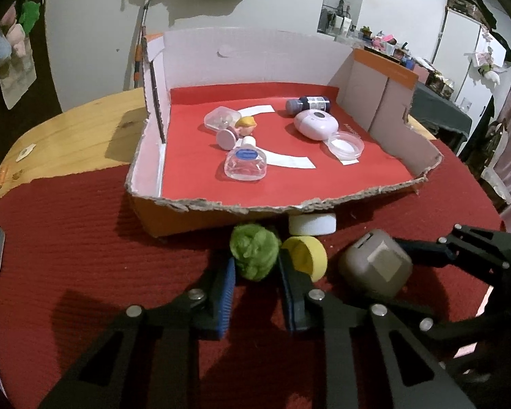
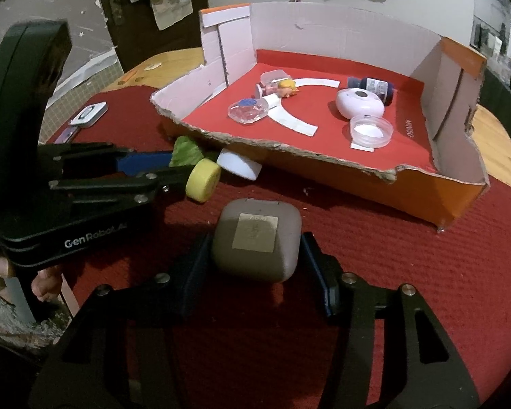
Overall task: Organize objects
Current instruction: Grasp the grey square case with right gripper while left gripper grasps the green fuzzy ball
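My left gripper [image 1: 255, 269] has its blue-padded jaws around a fuzzy green ball [image 1: 254, 254] on the red cloth, close against its sides. A yellow cap [image 1: 306, 255] and a white block [image 1: 311, 224] lie just right of it, by the box front. My right gripper [image 2: 255, 266] straddles a grey rounded case [image 2: 256, 240], jaws a little apart from its sides. The case also shows in the left wrist view [image 1: 374, 267]. The green ball [image 2: 184, 151] and yellow cap [image 2: 203, 179] show beside the left gripper in the right wrist view.
A cut-open cardboard box [image 1: 221, 209] with a red floor holds a clear bottle [image 1: 245, 165], a blonde figurine [image 1: 245, 126], a clear cup [image 1: 221, 117], a lilac case [image 1: 316, 124], a dark bottle [image 1: 308, 104] and a round dish [image 1: 345, 145]. A card [image 2: 88, 113] lies left.
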### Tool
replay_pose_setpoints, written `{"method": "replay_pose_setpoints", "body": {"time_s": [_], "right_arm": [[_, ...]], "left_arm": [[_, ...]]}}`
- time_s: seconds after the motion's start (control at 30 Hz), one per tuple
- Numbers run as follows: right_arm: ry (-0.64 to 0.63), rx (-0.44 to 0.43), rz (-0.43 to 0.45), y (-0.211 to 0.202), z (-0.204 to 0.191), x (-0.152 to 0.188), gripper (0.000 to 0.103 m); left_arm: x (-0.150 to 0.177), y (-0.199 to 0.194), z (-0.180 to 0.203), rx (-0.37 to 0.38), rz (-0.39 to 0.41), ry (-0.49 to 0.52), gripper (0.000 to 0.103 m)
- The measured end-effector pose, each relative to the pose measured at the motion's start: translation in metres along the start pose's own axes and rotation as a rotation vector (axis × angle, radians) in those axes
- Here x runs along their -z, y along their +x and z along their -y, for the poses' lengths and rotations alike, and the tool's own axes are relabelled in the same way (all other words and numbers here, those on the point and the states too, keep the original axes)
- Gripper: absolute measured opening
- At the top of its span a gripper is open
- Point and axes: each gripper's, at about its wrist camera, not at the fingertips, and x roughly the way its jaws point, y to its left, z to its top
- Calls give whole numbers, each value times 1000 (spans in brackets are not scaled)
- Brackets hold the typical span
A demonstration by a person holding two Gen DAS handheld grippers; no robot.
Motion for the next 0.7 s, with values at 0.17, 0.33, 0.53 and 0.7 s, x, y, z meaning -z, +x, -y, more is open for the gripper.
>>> {"method": "replay_pose_setpoints", "body": {"time_s": [0.17, 0.33, 0.53, 0.7], "right_arm": [[9, -5, 15, -8, 1, -1, 50], [13, -8, 28, -15, 0, -2, 50], [22, -10, 20, -16, 3, 2, 49], [31, -18, -3, -12, 7, 7, 49]], "left_arm": [[1, -9, 0, 2, 18, -6, 24], [2, -16, 2, 3, 26, -3, 24], [4, -19, 6, 4, 27, 3, 24], [6, -15, 10, 6, 13, 15, 24]]}}
